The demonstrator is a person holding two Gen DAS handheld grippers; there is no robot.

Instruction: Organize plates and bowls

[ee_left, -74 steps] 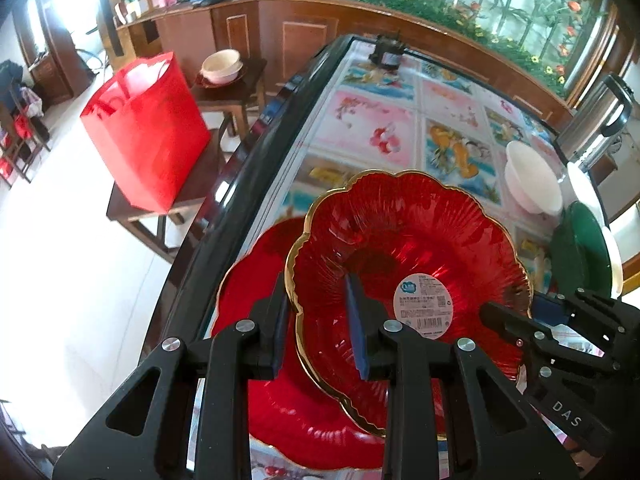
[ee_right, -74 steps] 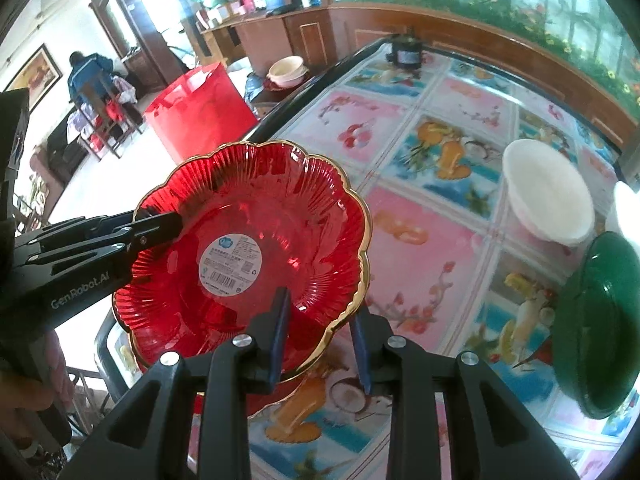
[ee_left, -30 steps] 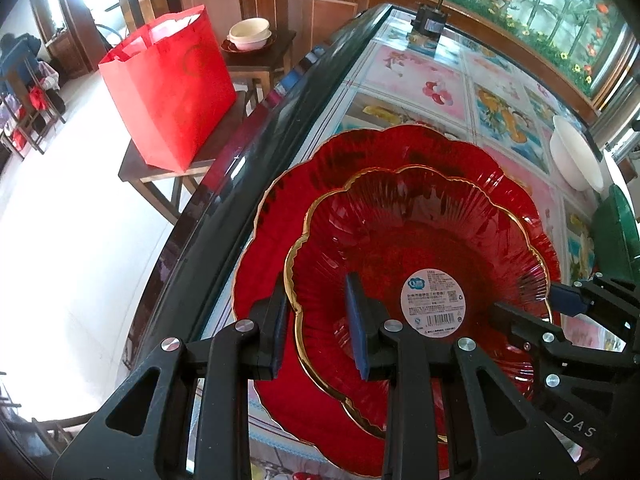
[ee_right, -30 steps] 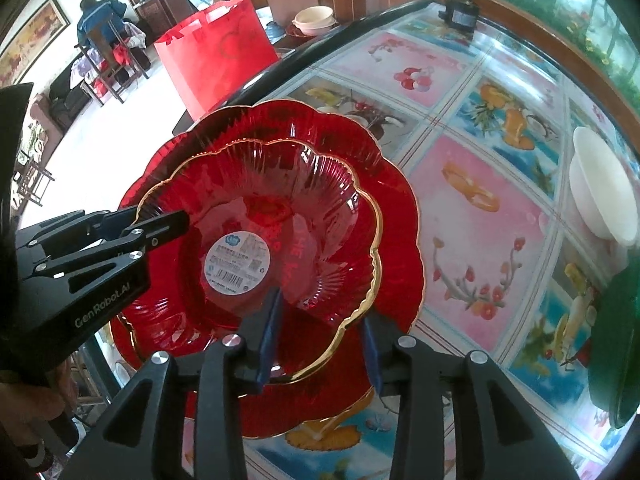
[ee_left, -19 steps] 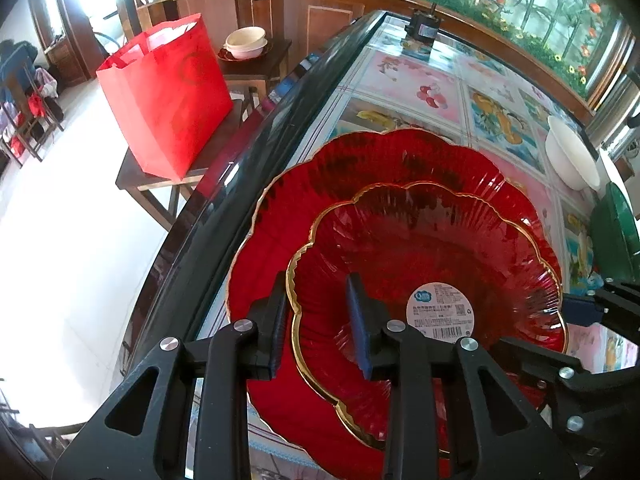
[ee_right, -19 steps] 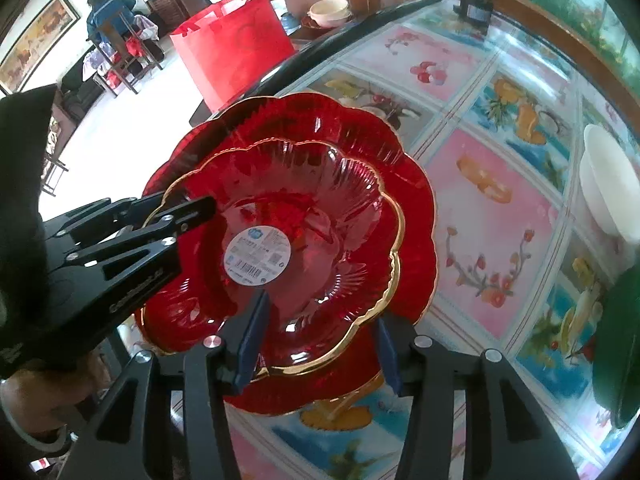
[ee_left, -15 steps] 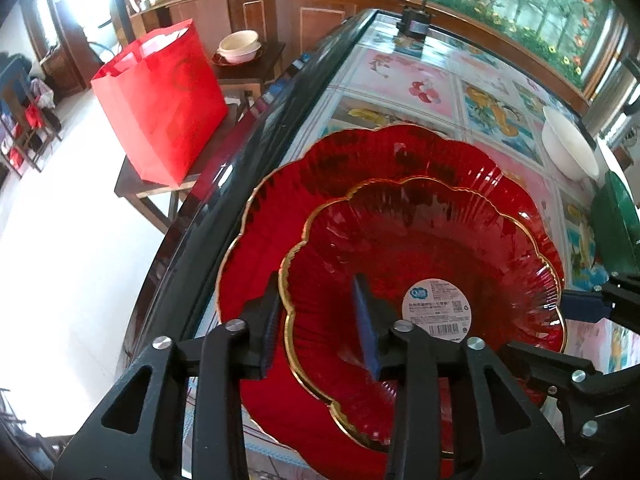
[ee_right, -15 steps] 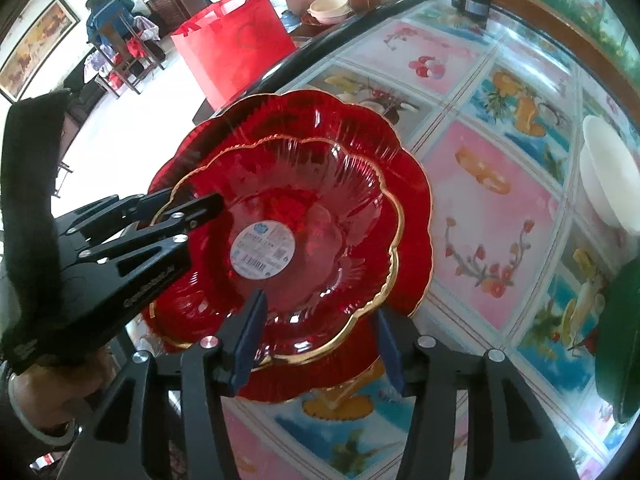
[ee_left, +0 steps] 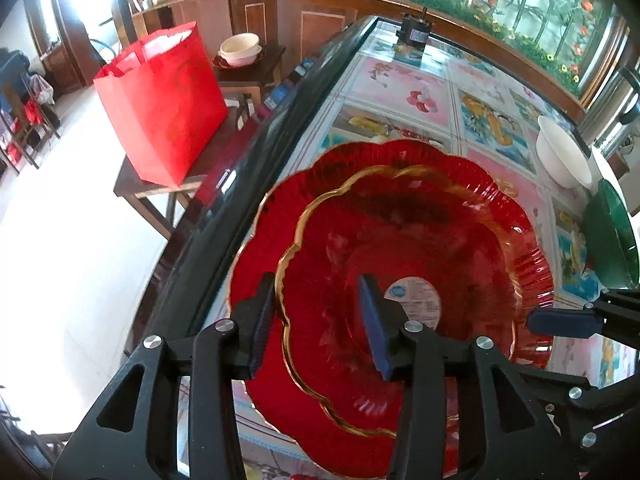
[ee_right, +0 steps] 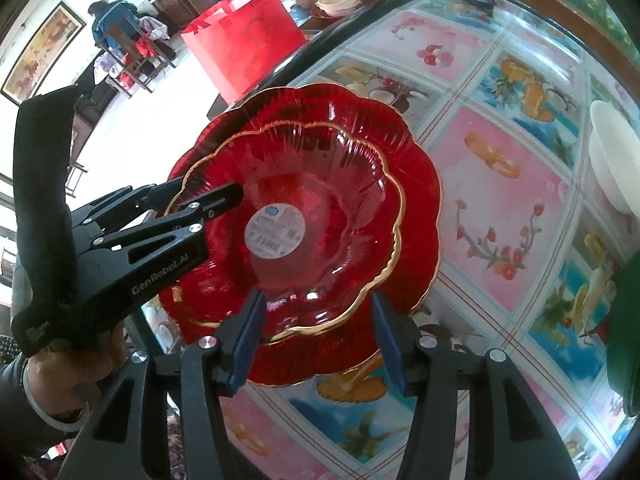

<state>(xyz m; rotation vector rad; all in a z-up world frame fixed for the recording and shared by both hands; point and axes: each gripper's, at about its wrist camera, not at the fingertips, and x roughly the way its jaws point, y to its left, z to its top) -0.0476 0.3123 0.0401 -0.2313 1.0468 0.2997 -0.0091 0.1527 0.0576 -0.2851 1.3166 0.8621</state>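
Note:
A small red scalloped bowl (ee_left: pixel 400 240) with a gold rim and a round sticker lies nested in a larger red scalloped plate (ee_left: pixel 360 160) on the table. My left gripper (ee_left: pixel 318 320) straddles the bowl's near-left rim. Its jaws are opening and the pads stand off the rim. In the right wrist view my right gripper (ee_right: pixel 318 334) straddles the near rim of the bowl (ee_right: pixel 320 168), which sits inside the plate (ee_right: pixel 416 208). Its jaws are also opening, clear of the glass. A finger (ee_right: pixel 212 196) of the left gripper reaches over the bowl from the left.
A white bowl (ee_left: pixel 560 152) and a green bowl (ee_left: pixel 612 236) stand to the right on the fruit-patterned tabletop (ee_left: pixel 404 80). The table's black edge (ee_left: pixel 240 168) runs along the left. Beyond it are a red bag (ee_left: pixel 160 108) and a cream bowl (ee_left: pixel 240 46) on low stools.
The small red bowl went down into the large red plate while held by both grippers. Both pairs of jaws then widened and came off its rim.

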